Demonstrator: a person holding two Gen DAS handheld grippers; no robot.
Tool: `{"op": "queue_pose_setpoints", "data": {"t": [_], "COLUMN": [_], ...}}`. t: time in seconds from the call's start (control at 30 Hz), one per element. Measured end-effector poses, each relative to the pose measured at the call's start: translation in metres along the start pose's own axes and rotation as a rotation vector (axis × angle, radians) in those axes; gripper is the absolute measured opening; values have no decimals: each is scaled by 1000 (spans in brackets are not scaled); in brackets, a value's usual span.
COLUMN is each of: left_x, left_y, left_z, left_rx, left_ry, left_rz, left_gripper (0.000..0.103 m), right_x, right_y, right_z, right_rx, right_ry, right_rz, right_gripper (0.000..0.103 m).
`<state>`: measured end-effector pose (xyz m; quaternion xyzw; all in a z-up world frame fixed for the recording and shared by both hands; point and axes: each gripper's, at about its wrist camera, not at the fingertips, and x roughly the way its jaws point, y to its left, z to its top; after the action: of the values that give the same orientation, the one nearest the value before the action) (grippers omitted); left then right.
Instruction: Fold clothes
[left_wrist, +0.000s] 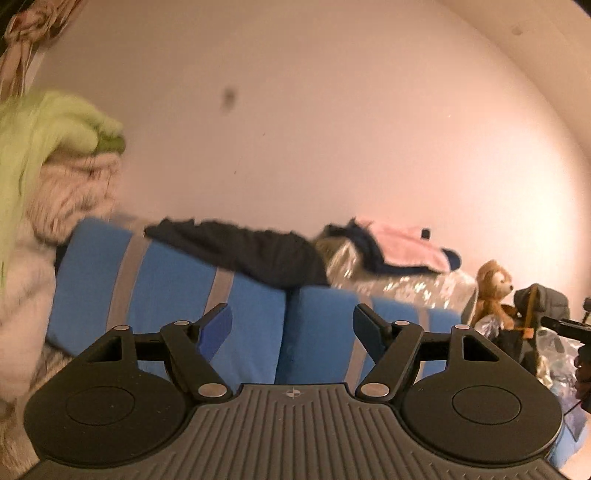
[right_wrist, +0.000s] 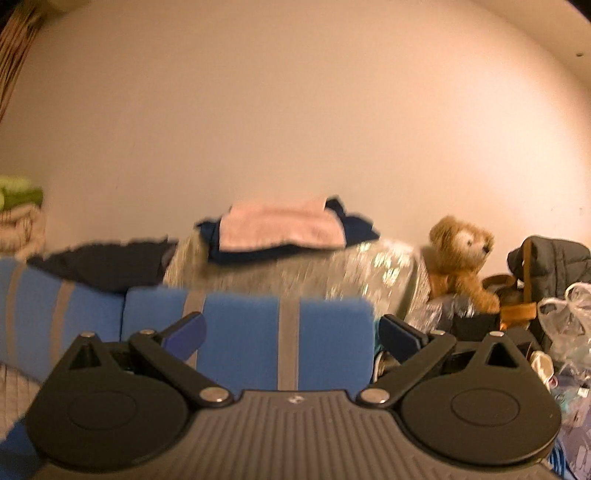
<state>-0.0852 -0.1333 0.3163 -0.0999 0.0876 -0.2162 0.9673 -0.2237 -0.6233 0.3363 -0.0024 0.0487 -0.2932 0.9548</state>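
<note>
the green cloth (left_wrist: 55, 122) is lying on a folded pile at the far left. the left gripper (left_wrist: 291, 328) and the right gripper (right_wrist: 291, 334) are standing wide, holding nothing. behind them a dark garment (left_wrist: 243, 251) is lying on the blue cushions (left_wrist: 177, 291), and pink clothes (right_wrist: 280, 225) beside the bear (right_wrist: 461, 254).

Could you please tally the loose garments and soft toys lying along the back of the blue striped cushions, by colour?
Black garment: 1
Pink garment: 1
Navy garment: 1
Brown teddy bear: 1
Total: 4
</note>
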Motion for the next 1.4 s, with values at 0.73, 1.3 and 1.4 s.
{"op": "queue_pose_setpoints", "data": {"t": [0.73,1.3,1.4], "left_x": [-128,-111,-97], "left_y": [-13,35,46], "left_z": [47,-74,-109], "left_rx": [115,64,28], "left_ry": [-19,271,304], "left_rz": [-25,11,40], "left_gripper": [79,80,80], "right_x": [-148,-168,-156], "right_y": [-79,-61,-47], "right_z": [75,-38,-73], "right_rx": [77,-139,-152], "right_ry": [-100,86,145], "right_rz": [79,274,307], "right_gripper": [103,103,103]}}
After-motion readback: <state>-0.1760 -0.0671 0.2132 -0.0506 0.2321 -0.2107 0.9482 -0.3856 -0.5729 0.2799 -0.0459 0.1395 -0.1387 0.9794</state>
